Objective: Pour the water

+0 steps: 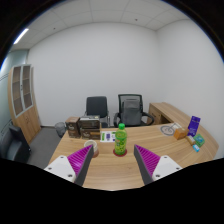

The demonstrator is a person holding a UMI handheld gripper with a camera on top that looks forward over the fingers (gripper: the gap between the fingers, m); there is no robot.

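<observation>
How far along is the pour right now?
Nothing looks done yet. The gripper is open and holds nothing; its jaws stand apart, short of the green-capped bottle, which stands upright on the wooden table just ahead. Left: approach, grasp and pour. No obvious receiving cup stands out among the small items further off.

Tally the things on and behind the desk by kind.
Green-capped bottle, just ahead of the open tool: 1
Office chairs: 2
Purple box: 1
Wooden cabinet: 1
Total: 5
</observation>
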